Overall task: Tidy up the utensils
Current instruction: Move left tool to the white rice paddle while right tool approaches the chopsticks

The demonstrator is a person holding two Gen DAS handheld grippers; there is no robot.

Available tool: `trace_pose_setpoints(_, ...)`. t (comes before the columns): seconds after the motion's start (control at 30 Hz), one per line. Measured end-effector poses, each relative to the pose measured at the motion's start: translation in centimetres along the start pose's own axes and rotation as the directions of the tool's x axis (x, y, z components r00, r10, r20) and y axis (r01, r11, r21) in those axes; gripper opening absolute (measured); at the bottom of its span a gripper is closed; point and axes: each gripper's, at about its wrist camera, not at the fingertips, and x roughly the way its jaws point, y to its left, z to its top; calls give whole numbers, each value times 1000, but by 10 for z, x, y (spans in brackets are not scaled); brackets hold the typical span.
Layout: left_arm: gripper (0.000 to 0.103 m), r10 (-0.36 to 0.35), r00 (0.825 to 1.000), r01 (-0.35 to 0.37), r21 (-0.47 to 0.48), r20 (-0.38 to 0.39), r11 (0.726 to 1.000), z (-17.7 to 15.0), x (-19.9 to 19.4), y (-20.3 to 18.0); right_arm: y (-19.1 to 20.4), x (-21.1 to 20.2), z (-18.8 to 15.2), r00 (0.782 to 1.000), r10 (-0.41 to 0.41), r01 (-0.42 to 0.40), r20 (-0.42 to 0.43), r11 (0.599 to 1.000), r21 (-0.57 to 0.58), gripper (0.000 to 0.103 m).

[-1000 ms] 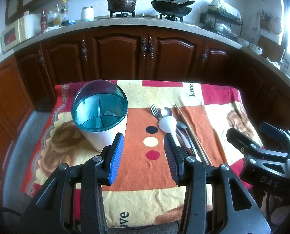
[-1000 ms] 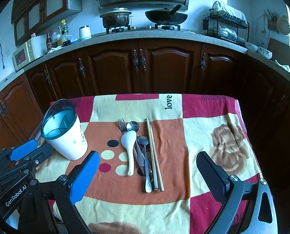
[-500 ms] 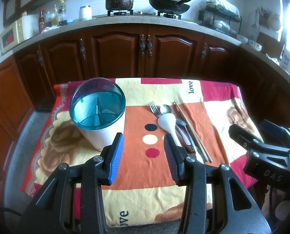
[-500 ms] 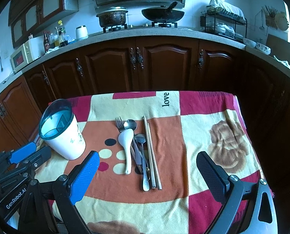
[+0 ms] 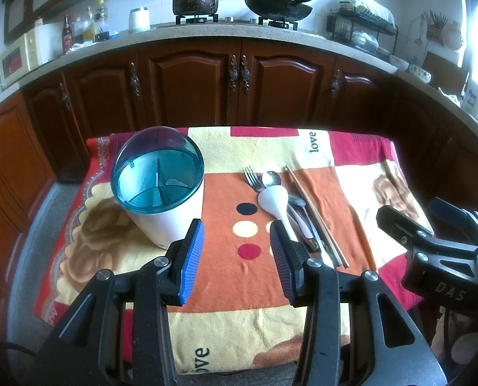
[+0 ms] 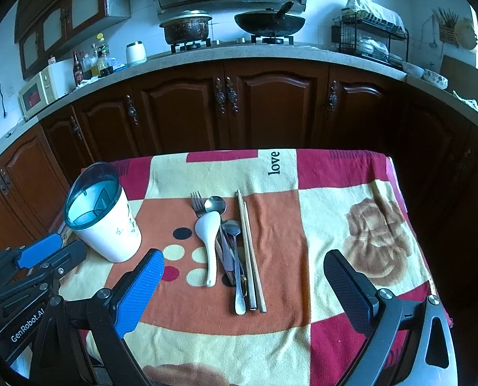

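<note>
Through the left wrist camera I see my left gripper held above the near part of the tabletop, which is covered by a patterned cloth in red, orange and cream; its fingers are spread apart with nothing between them, only the cloth's dots showing in the gap. Just beyond the blue finger stands the utensil holder, a white cup with a teal divided rim, upright on the left side of the cloth. To its right lie the utensils in a tight bundle: a fork and a metal spoon at the far end, a white ceramic spoon over them, and a pair of chopsticks along the right edge. At the right edge of this view I can see part of my right gripper. Through the right wrist camera that gripper hangs over the near edge, fingers spread wide and empty, the bundle lying beyond them. Here the utensil holder sits at the left, well apart from the white ceramic spoon, the fork, a longer metal spoon and the chopsticks. The left gripper shows at the lower left, just beside the holder.
</note>
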Motion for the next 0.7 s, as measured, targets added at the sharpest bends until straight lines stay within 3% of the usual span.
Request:
trace_pose_setpoints(0.4,42,-45,997,44,-11,-63,999,-5,16,-7,-20,15,-8,998,55,-54,-32,998,28,99)
trace_pose_setpoints(0.7,42,-144,973,140,-37,-180,990,1,55,-19,-46,50,-14,987,133,-127,-85,989,76,79)
